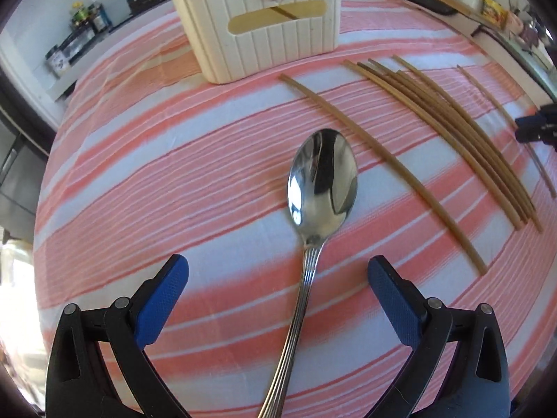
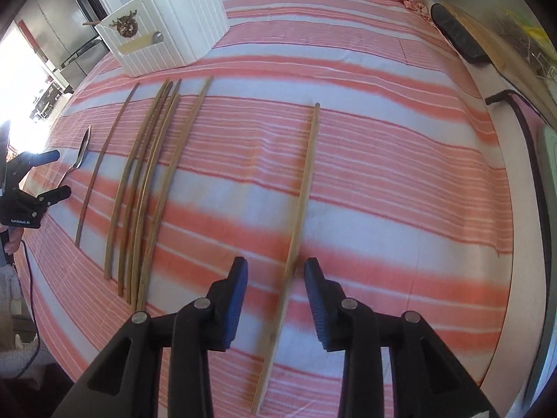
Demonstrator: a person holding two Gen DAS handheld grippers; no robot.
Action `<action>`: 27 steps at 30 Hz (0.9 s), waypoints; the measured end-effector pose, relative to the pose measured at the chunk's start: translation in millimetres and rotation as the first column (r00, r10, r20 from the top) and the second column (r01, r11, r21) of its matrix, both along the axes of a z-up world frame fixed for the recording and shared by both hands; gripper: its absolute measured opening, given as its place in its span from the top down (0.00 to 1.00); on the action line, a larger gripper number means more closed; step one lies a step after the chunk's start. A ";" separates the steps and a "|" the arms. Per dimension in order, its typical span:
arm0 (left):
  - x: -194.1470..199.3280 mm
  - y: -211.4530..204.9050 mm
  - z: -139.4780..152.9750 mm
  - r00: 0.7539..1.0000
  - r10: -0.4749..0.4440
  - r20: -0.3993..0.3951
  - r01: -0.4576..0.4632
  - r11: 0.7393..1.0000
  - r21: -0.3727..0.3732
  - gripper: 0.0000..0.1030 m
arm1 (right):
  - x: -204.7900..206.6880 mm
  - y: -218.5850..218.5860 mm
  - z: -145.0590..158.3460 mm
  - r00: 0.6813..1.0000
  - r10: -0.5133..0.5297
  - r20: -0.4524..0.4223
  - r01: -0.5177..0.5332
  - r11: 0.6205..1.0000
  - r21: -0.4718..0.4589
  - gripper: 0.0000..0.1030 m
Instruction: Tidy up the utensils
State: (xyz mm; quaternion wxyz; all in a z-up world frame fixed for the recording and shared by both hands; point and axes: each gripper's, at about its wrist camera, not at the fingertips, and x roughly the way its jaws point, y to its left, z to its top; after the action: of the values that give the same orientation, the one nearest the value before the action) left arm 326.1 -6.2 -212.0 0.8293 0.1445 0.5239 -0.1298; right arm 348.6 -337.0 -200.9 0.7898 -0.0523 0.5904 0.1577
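Left gripper (image 1: 278, 278) jaws released wide over spoon (image 1: 322, 181), right gripper (image 2: 276, 278) jaws parted astride lone chopstick (image 2: 306, 188), bare striped cloth (image 2: 400, 181) rightward, white caddy (image 2: 167, 35) beyond.

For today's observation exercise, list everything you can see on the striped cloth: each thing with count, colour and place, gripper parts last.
spoon: one, silver, between the left fingers, untouched
lone chopstick: one, tan, between the right fingers, which do not press it
bundled chopsticks: about five, brown, mid-cloth
separate chopstick: one, tan, beside the spoon
holder box: one, white, far edge
cloth: pink and white stripes
left gripper: black, blue fingers, open
right gripper: black, blue fingers, open
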 end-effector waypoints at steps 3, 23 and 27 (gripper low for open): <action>15.9 -4.5 -1.3 0.999 -0.015 -0.029 0.015 1.000 -0.022 0.00 | 28.5 6.8 -1.6 1.000 -0.002 0.010 0.002 1.000 -0.020 0.67; -11.8 17.3 74.6 0.989 0.020 0.144 0.014 0.974 -0.228 0.59 | 4.9 12.5 100.7 0.934 -0.141 0.330 0.085 0.980 0.178 0.94; -29.9 33.9 102.6 0.980 0.057 0.193 0.006 0.951 -0.309 0.59 | -31.6 11.1 133.5 0.903 -0.134 0.408 0.051 0.977 0.208 0.94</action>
State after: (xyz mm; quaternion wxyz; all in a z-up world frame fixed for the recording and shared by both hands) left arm 296.2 27.7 -109.3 0.8916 0.0191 0.4133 -0.1840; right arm 317.0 -325.9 -67.4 0.9062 0.0196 0.3905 0.1609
